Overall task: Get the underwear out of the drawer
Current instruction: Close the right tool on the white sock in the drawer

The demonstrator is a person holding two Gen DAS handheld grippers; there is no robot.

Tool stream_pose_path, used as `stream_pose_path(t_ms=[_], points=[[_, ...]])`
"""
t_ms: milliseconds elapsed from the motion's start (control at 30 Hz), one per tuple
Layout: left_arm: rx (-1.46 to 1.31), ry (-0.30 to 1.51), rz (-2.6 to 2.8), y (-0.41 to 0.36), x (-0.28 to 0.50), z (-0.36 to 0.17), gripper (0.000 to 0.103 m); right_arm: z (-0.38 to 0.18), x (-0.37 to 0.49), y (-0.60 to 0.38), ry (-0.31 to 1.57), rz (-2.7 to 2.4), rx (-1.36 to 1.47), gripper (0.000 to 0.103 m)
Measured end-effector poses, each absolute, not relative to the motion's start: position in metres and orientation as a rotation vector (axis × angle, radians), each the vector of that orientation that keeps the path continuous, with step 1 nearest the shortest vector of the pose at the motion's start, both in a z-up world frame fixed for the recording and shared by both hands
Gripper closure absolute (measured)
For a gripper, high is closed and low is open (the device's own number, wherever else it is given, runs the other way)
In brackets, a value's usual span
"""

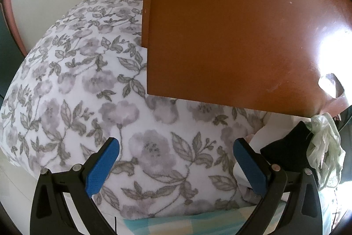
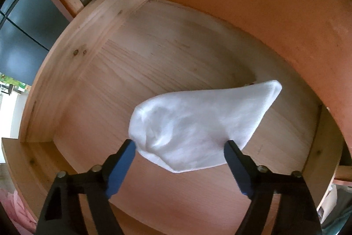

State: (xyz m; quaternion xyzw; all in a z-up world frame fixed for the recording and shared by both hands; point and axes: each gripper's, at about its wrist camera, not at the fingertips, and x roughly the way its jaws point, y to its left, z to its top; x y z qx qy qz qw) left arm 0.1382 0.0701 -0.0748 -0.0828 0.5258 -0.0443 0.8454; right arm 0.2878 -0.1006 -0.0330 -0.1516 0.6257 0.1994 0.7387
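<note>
My right claw (image 2: 178, 147) straddles one white underwear piece (image 2: 193, 124) in the open drawer (image 2: 72, 52).
Right claw: jaws apart, tips at the cloth's near edges, no squeeze I can confirm. That single white piece lies on the bare wooden drawer floor, toward the right side. My left claw (image 1: 176, 155) is wide open and empty above one floral bedcover (image 1: 77, 85); one black cloth (image 1: 286, 151) and one pale crumpled cloth (image 1: 325, 147) lie right of it, one brown wooden panel (image 1: 231, 25) beyond.
</note>
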Motion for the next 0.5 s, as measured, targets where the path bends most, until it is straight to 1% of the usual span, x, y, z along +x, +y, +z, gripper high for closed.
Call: stream_pose_path(t_ms=[33,100,333,500], points=[[-0.175,1.111,-0.094,0.07,0.1383,-0.075,0.0,-0.0341,0.2883,-0.1019,1.376,0.439,-0.33,0.024],[-0.176,1.113,-0.094,0.0699,0.1385,-0.0755,0.0,-0.0361,0.29,-0.1036,1.384,0.446,-0.324,0.033],[-0.182,1.121,-0.095,0.0713,0.1392,-0.0774,0.0,-0.0427,0.294,-0.1079,1.399,0.461,-0.303,0.043],[-0.186,1.13,-0.096,0.0721,0.1397,-0.0791,0.0,-0.0418,0.2895,-0.1085,1.392,0.478,-0.3,0.056]])
